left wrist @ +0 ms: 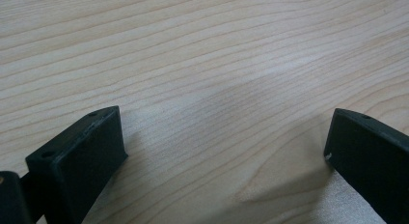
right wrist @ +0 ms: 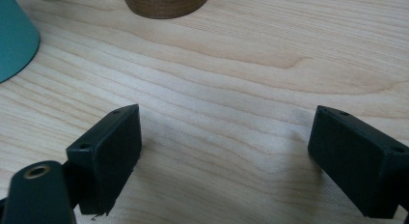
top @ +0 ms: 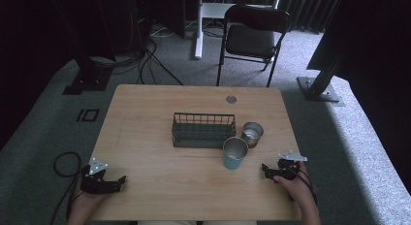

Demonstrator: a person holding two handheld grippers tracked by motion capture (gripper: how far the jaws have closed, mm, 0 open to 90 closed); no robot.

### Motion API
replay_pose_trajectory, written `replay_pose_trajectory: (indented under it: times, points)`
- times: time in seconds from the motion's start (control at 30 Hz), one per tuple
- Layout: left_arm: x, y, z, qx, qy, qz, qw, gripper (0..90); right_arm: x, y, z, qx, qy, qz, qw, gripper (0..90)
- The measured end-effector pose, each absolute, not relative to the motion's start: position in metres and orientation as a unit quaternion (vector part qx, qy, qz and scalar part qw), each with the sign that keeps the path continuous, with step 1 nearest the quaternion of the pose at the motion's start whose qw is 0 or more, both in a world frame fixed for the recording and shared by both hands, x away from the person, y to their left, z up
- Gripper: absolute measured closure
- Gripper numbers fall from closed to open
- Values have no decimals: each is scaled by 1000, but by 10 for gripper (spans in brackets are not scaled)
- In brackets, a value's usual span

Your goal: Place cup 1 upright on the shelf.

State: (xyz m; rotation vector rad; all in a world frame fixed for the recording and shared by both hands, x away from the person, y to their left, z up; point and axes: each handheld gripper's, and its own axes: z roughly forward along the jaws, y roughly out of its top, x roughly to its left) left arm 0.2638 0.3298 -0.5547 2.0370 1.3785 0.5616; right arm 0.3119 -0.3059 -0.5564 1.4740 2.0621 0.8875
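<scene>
Left gripper view. The left gripper (left wrist: 224, 137) looks down at a steep angle onto the table (left wrist: 207, 55). Two black jaws rise from the bottom corners, set wide apart, nothing between them. The jaw at the lower left shows its flat inner pad face and a top edge with two small holes; scuffing along the upper edge. The jaw at the lower right is cut off by the frame edge, one small hole visible on its top, a pale chip at its inner lower corner. Table surface: light wood, grain running in long lines across the frame, curving slightly toward the right. Soft shadow lies under each jaw. Jaw tips sit close to the wood; contact cannot be judged.
</scene>
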Motion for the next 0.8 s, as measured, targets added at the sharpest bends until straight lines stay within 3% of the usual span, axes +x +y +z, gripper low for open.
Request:
replay_pose_trajectory:
  times: [0.5,0.8]
  points:
    - [264,331,-555,764,528,215,303,12,312,-306,-556,535,748,322,226,113]
    - [259,330,-553,782,488,219,318,12,312,-306,-556,535,748,322,226,113]
